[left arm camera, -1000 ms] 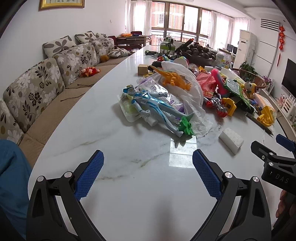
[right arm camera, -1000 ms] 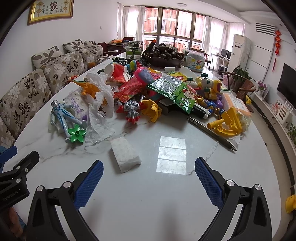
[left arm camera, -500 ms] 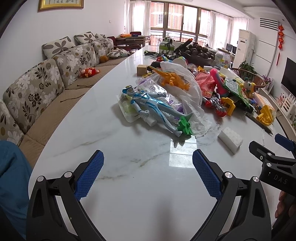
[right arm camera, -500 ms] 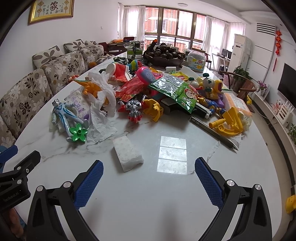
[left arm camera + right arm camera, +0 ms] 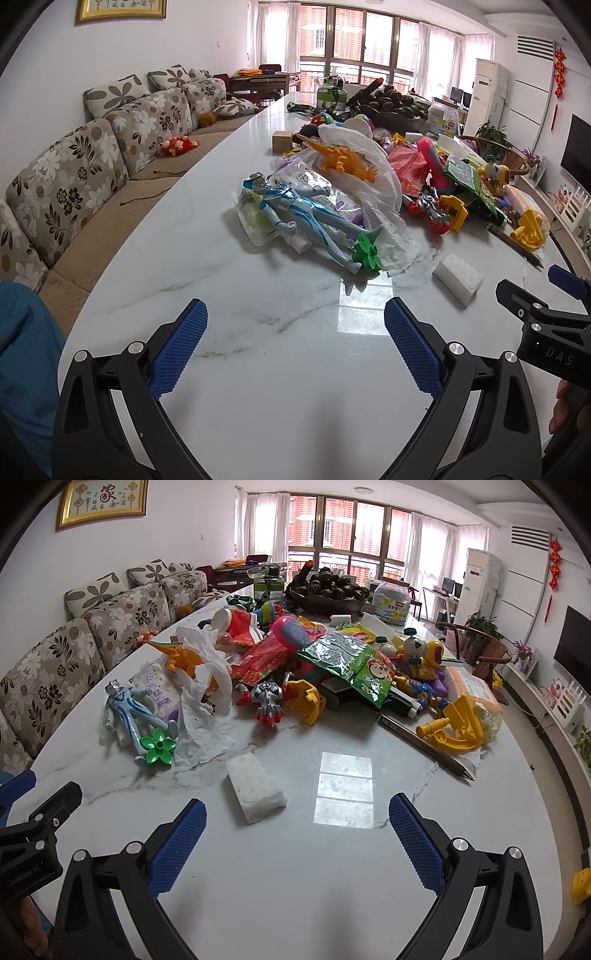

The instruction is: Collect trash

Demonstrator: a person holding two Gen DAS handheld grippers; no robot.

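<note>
**Both grippers wide, foam block nearest the right one**

The white marble table (image 5: pixel 332 886) carries a long heap of toys and wrappers (image 5: pixel 332 664) running away from the person, with bare stone in front of both grippers. At the heap's near edge lies crumpled white paper (image 5: pixel 207 716), partly under a blue figure (image 5: pixel 306 221) and a green flower piece (image 5: pixel 159 746). A green foil snack bag (image 5: pixel 347 661) lies farther in.

Closest of all is a white foam block (image 5: pixel 255 792), alone on the stone. It sits just ahead of the right gripper (image 5: pixel 295 843), left of centre, long axis pointing away and slightly left. From the left gripper (image 5: pixel 295 354) it lies well off to the right (image 5: pixel 458 282).

Both grippers' jaws are spread wide, holding nothing. The right hand looks better placed for the block.
</note>
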